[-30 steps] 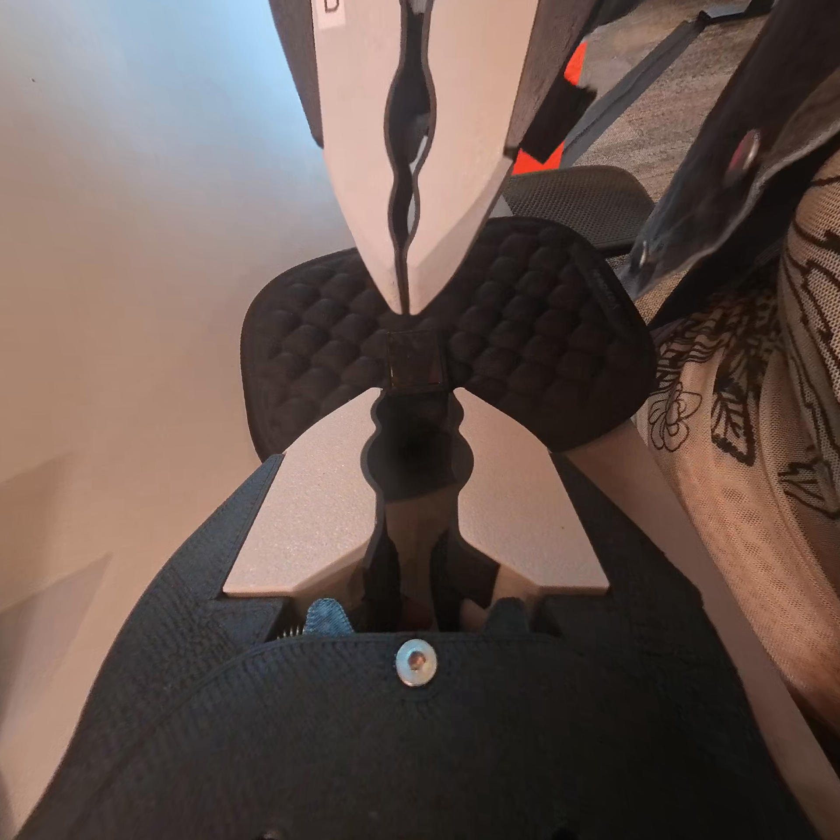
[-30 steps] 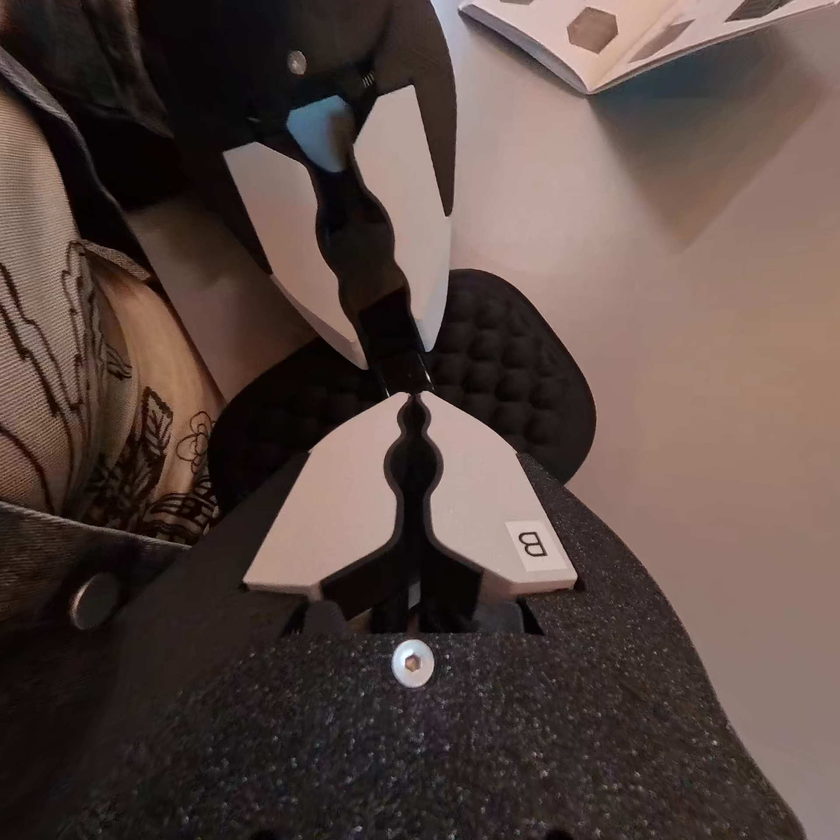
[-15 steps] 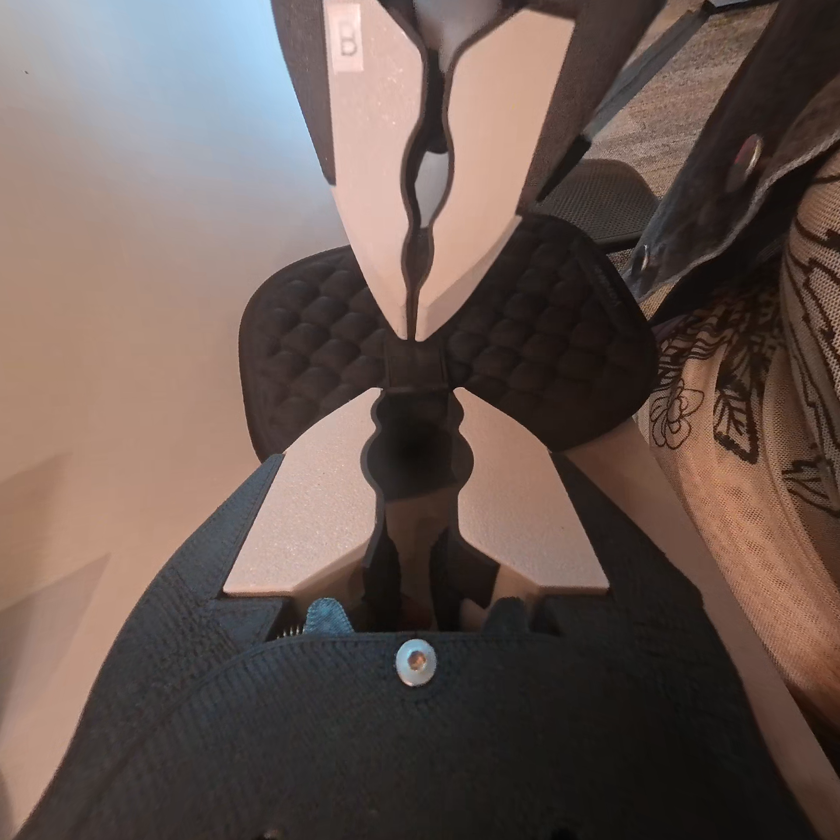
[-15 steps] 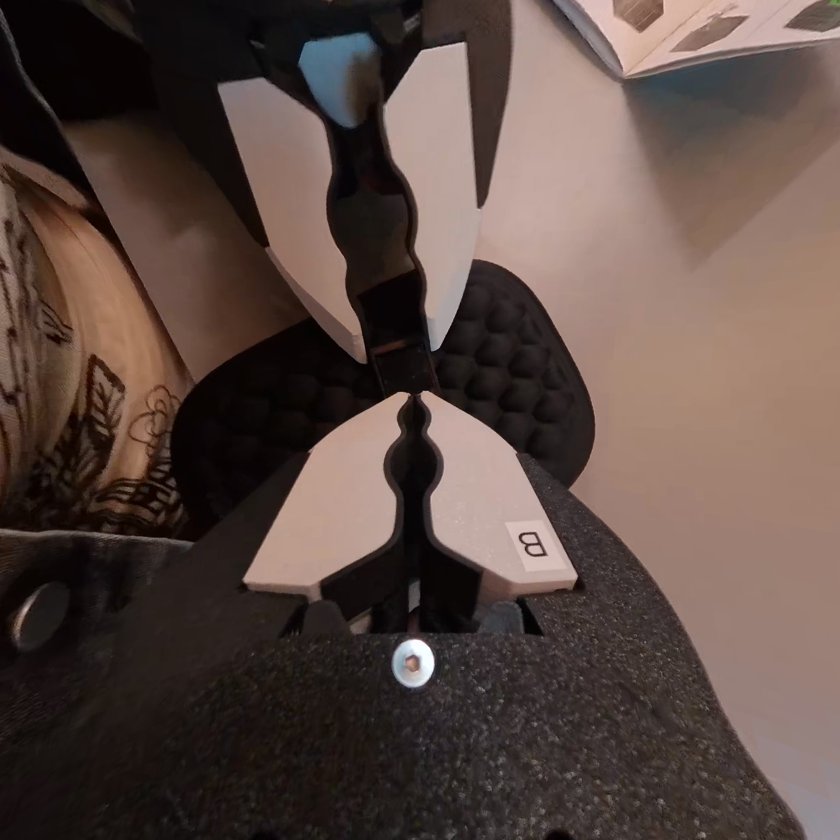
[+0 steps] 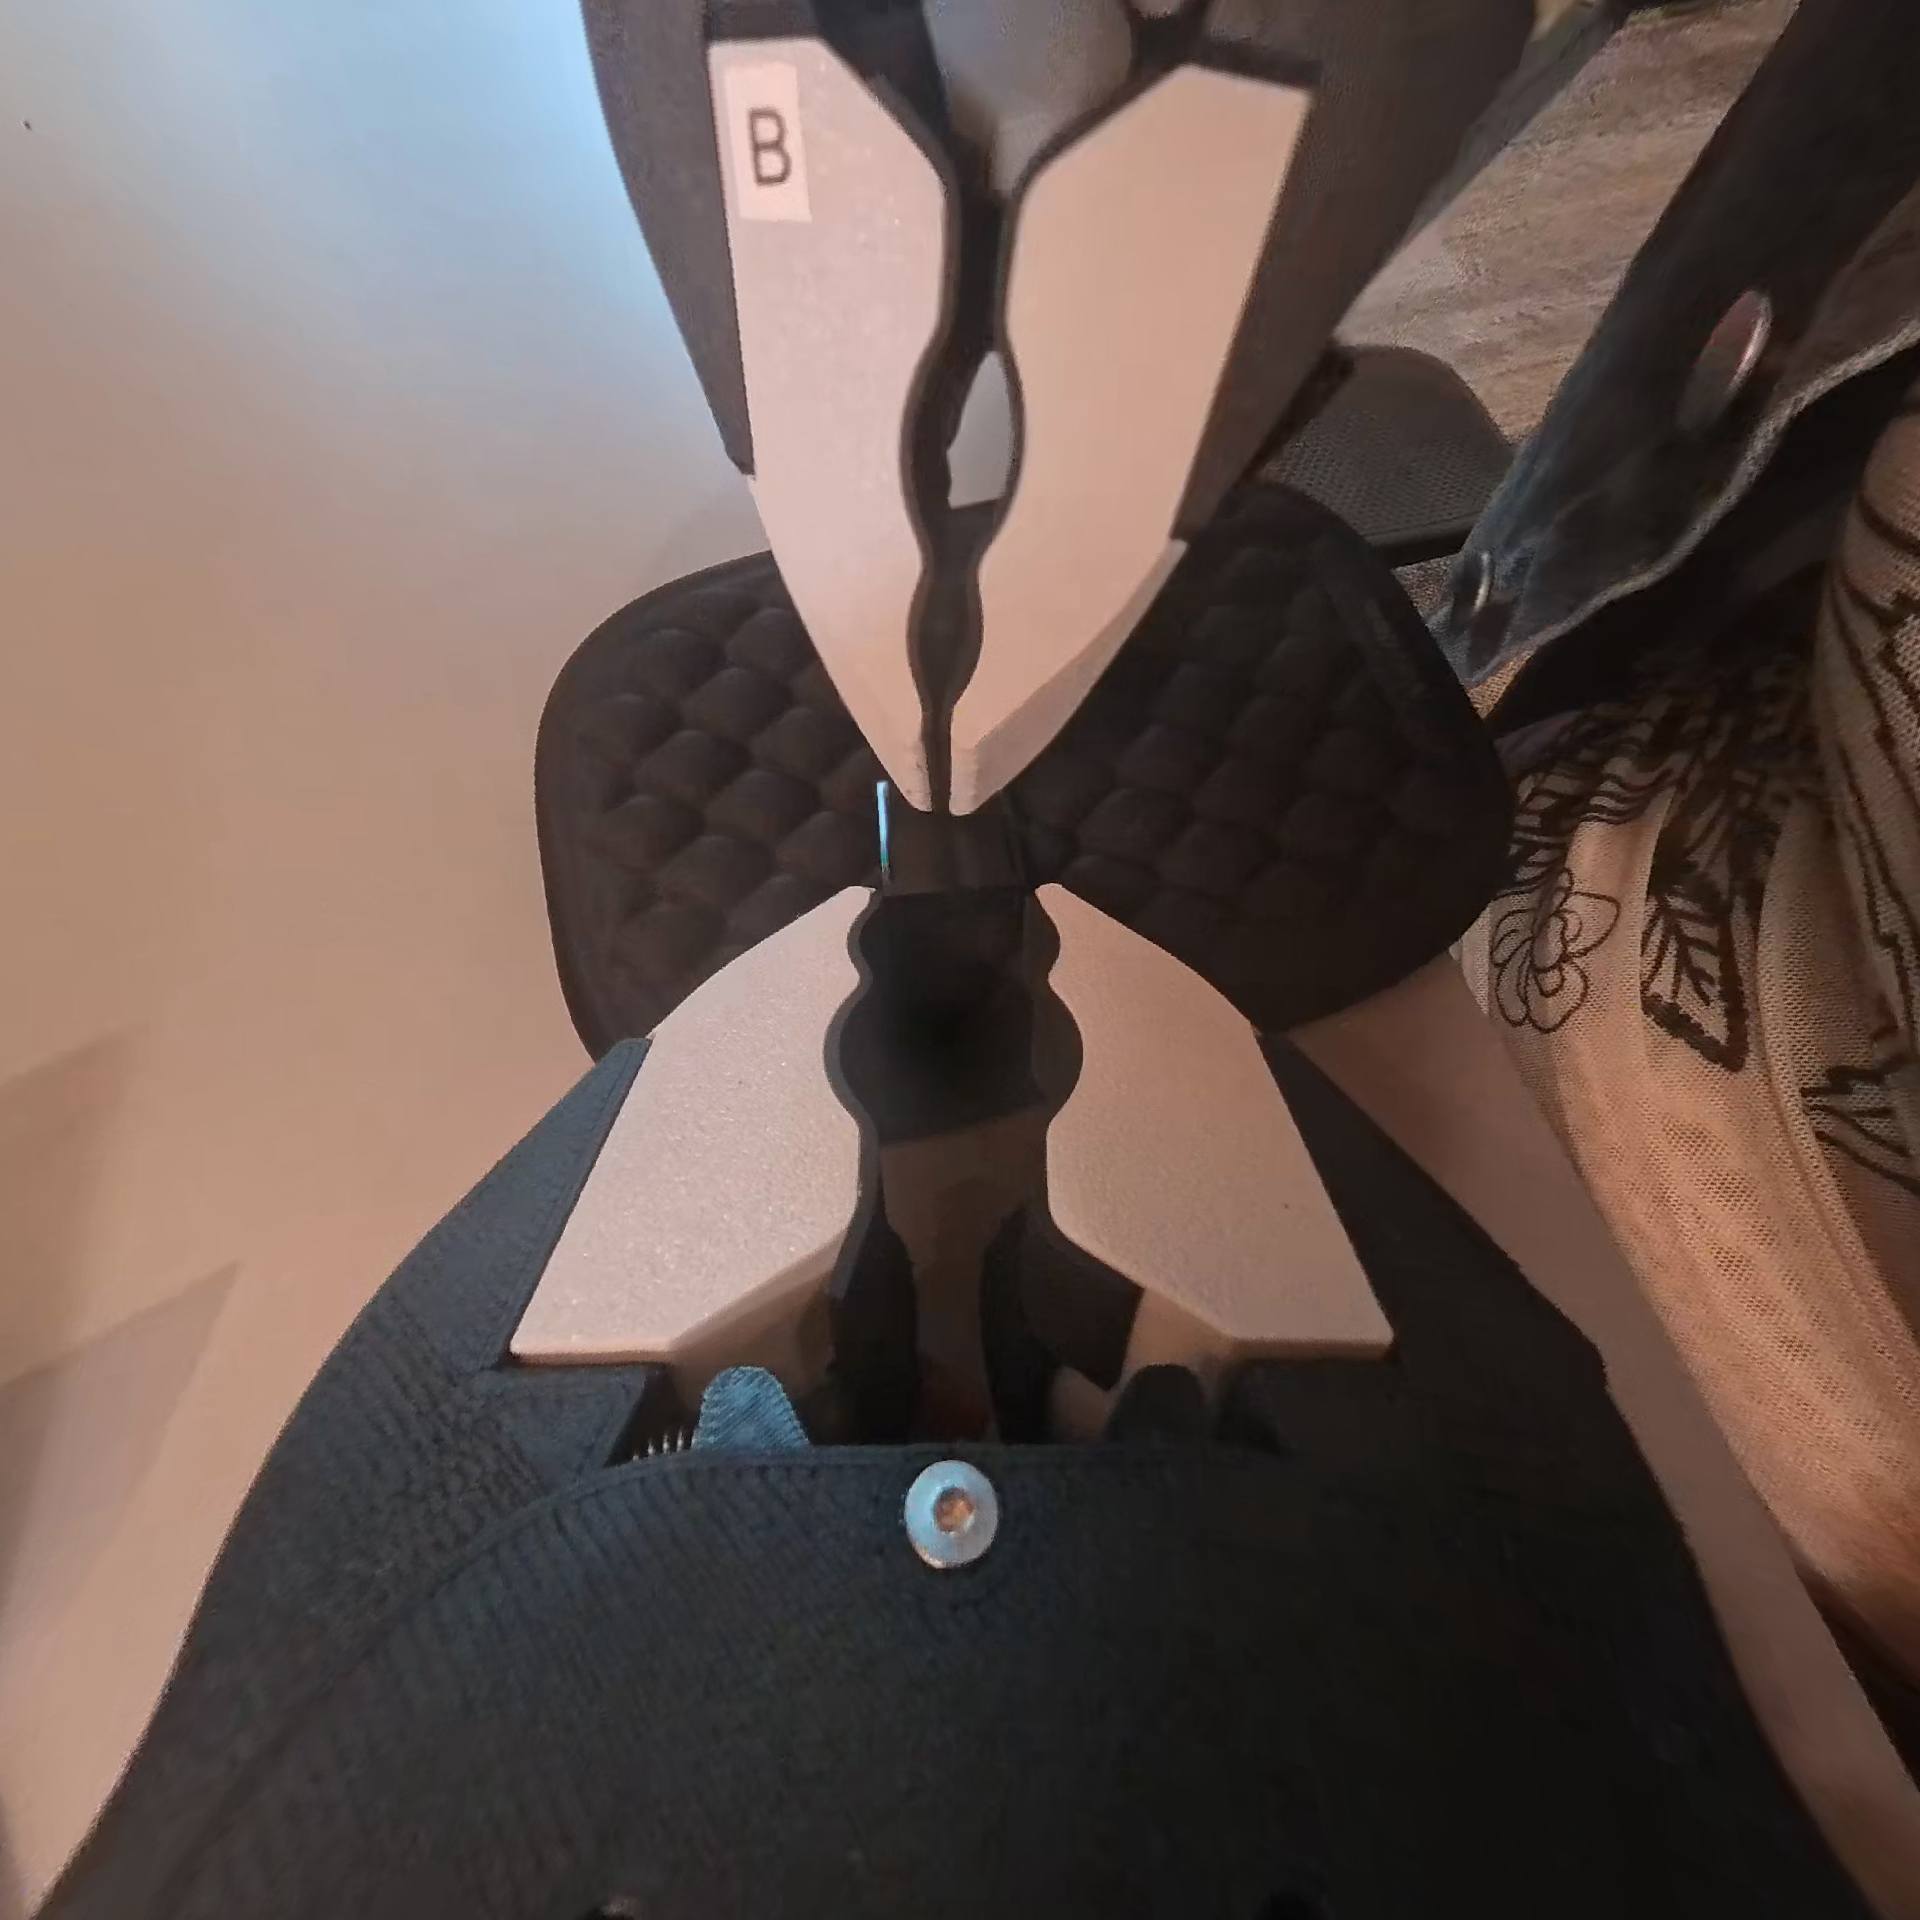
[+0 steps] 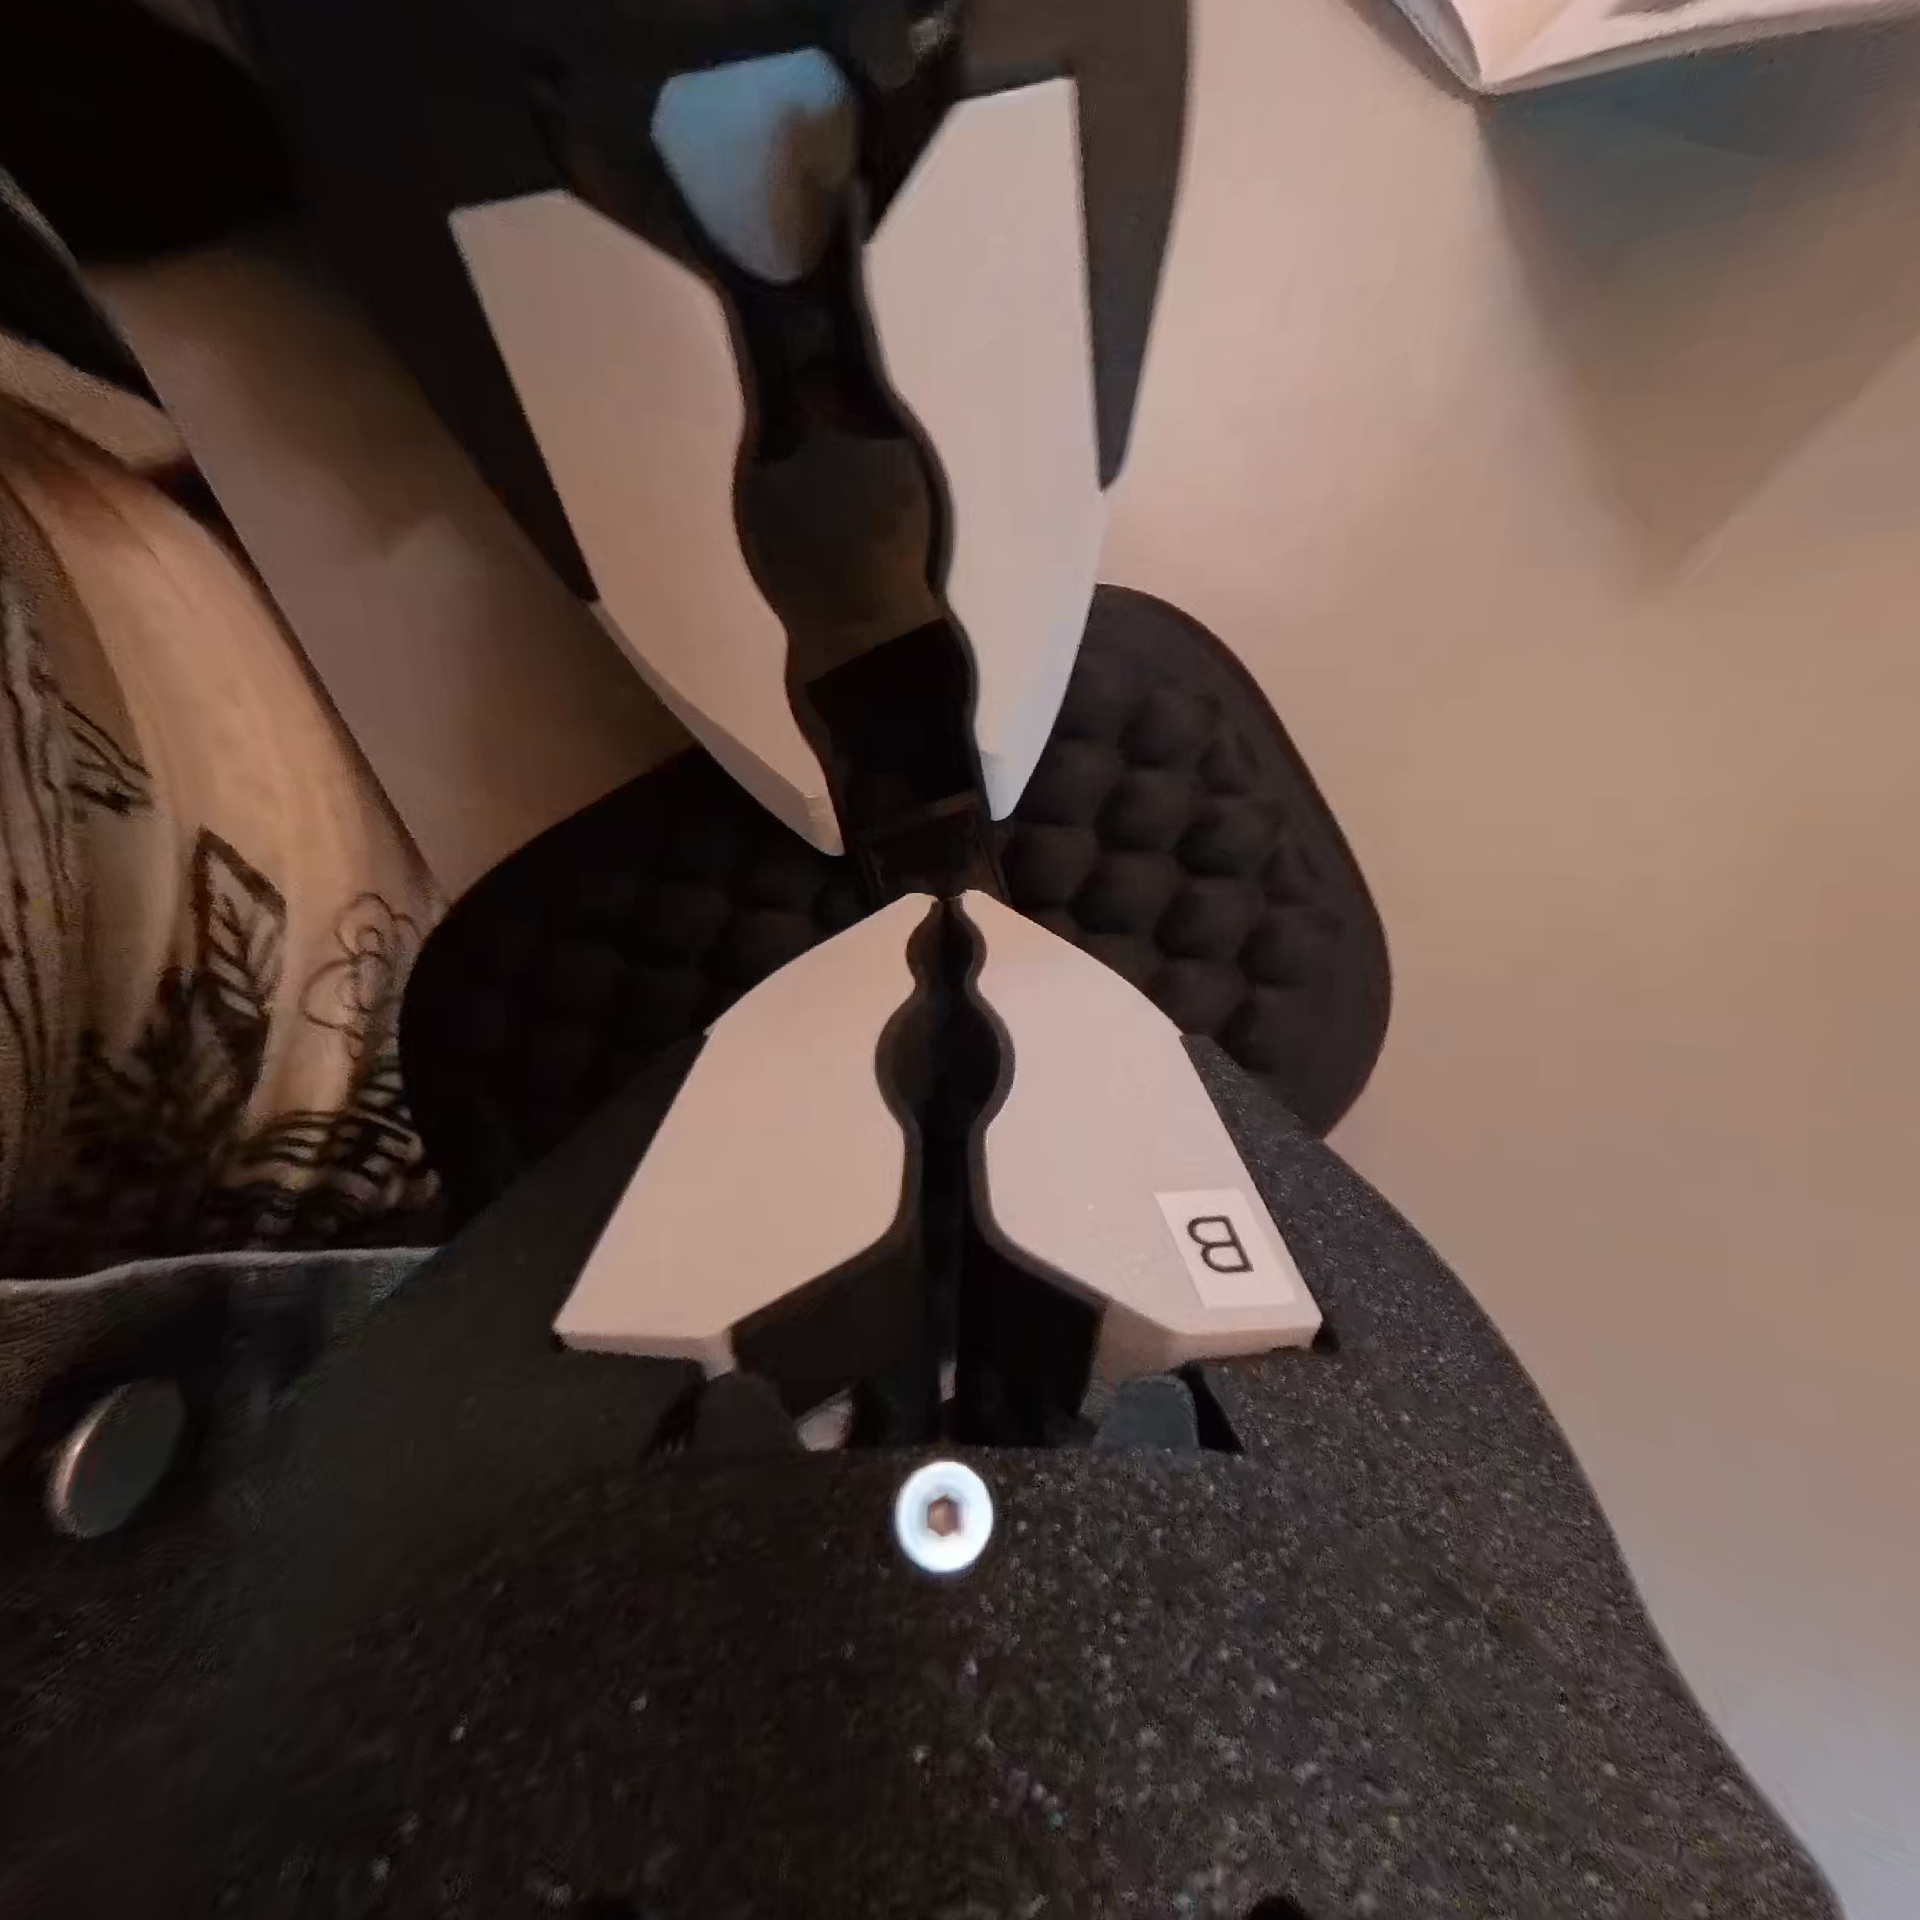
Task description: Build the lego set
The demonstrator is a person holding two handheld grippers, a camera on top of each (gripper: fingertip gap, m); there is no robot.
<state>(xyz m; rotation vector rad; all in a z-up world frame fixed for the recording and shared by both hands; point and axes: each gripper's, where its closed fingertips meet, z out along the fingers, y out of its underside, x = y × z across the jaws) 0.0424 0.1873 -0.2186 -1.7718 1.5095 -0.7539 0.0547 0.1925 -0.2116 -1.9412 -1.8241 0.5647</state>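
Note:
My left gripper (image 5: pixel 951 891) is shut on a small black lego piece (image 5: pixel 951 857), held above a black padded mat (image 5: pixel 1195 810). My right gripper (image 5: pixel 940 800) comes in from the top of the left wrist view. Its jaws are shut and its tips touch the far end of the black piece. In the right wrist view my right gripper (image 6: pixel 943 904) is at the bottom with shut jaws. The left gripper (image 6: pixel 914 826) faces it from above with the black piece (image 6: pixel 904 748) between its fingers. I cannot tell whether the right tips pinch anything.
The beige table (image 5: pixel 312 623) spreads to the left. A person's patterned sleeve (image 5: pixel 1662 1039) and dark jacket (image 5: pixel 1714 364) are close at the right of the left wrist view. An open booklet (image 6: pixel 1662 62) lies at the far right corner of the right wrist view.
The right gripper has come closer to the left one, and its tips now press on the black piece. The booklet has slid toward the top edge of the right wrist view.

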